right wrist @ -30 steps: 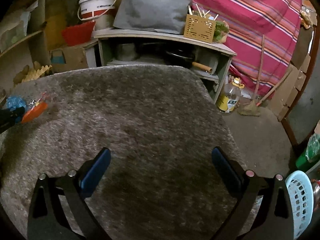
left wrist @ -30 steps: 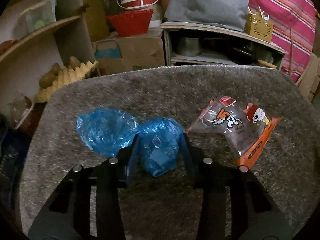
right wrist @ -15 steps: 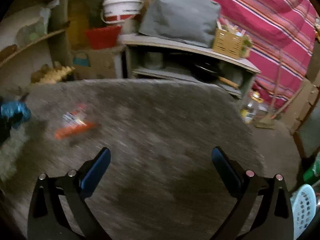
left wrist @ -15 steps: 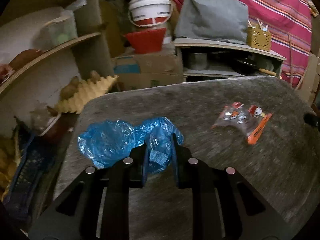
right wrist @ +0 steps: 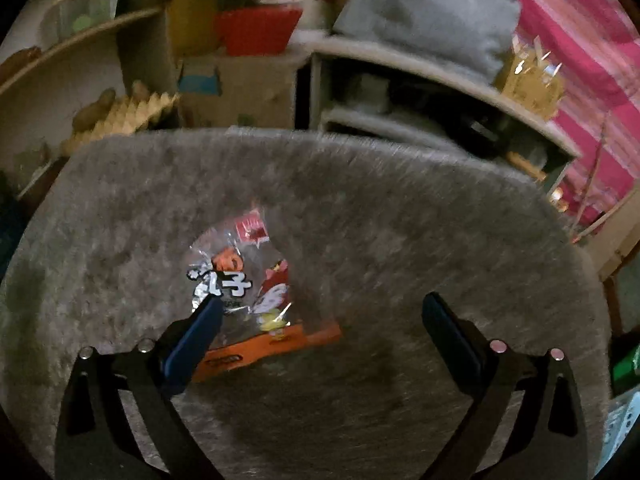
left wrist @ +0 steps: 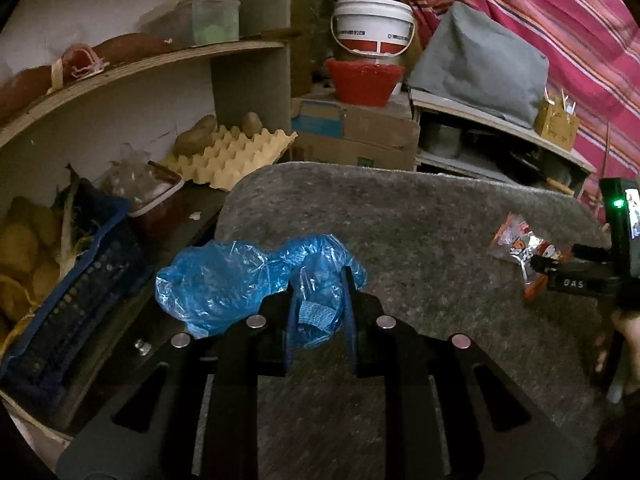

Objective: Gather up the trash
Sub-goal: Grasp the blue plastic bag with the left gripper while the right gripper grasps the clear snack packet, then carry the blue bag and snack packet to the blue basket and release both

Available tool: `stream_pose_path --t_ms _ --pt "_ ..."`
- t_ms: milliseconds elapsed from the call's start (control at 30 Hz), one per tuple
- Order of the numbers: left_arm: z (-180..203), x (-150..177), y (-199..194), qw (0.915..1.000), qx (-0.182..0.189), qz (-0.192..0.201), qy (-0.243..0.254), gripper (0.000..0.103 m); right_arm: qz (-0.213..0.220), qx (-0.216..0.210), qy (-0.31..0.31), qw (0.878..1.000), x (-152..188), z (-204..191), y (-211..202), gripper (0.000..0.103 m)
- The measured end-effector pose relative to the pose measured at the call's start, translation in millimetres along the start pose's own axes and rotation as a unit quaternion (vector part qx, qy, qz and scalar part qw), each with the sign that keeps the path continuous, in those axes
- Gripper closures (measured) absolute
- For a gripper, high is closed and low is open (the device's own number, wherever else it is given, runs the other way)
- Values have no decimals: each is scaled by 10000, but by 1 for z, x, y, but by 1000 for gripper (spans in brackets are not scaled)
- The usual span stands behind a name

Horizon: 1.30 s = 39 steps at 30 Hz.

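Observation:
A crumpled blue plastic bag (left wrist: 224,280) hangs over the left edge of the grey felt-covered table (left wrist: 420,220). My left gripper (left wrist: 319,300) is shut on the bag's right end, which bulges out between the pads. A clear and orange snack wrapper (right wrist: 256,280) lies flat on the table (right wrist: 420,220). My right gripper (right wrist: 320,304) hovers over it with its jaws wide and closing. The left finger (right wrist: 196,336) overlaps the wrapper's left edge, the right finger stands well clear, and neither pad presses on it. The same wrapper (left wrist: 516,244) shows in the left wrist view.
Wooden shelves at the left hold an egg tray (left wrist: 240,156) with potatoes and a blue crate (left wrist: 72,312). Behind the table stand a cardboard box (left wrist: 360,136), a red basket (left wrist: 362,84), a white bucket (left wrist: 374,28) and a low shelf with a grey cushion (right wrist: 432,12).
My left gripper closed on the blue bag and carried it up and leftward to the table's edge. My right gripper swept left until the wrapper lay under it, and its jaws narrowed.

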<state>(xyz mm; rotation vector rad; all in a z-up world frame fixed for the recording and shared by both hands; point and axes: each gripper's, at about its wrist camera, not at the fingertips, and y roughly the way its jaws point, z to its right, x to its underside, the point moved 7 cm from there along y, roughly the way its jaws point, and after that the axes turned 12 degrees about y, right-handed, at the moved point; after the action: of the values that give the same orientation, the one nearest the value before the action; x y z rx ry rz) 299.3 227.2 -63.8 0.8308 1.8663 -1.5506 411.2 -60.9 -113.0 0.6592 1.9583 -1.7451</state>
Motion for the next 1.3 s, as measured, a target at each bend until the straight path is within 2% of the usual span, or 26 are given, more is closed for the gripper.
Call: stream_pose_path --t_ms 100,133,233,333,500,733,933,1033,1133,1300 --pt "5 1 -8 10000 30 36 38 85 -293 -790 380 9957 11 -3 -3 59" --pt "6 0 -10 10000 55 57 41 85 -325 -917 449 9942 12 -3 -5 71" --pt "17 -2 -20 9998 92 133 131 85 -197 -954 343 9947 17 -2 -23 86" --pt "34 -7 -29 9992 165 230 266 85 67 -837 333 9959 19 12 -48 88" --pt "69 -11 -38 9976 239 324 567 85 446 -423 383 9974 25 68 -93 88" --pt "127 -21 -45 9950 558 448 703 85 708 194 724 9947 50 173 -138 88" --pt "190 -33 -61 9902 883 643 874 85 1019 728 1016 9869 77 263 -181 88" --pt "228 -37 -70 9860 1050 729 1074 85 1192 1017 1258 9796 94 308 -206 88" --pt "277 -35 -85 9786 1298 900 1319 85 1241 917 1798 9715 103 354 -227 88" --pt "354 -28 -108 9626 1652 1089 1850 85 1341 1482 1933 9606 126 419 -255 88"
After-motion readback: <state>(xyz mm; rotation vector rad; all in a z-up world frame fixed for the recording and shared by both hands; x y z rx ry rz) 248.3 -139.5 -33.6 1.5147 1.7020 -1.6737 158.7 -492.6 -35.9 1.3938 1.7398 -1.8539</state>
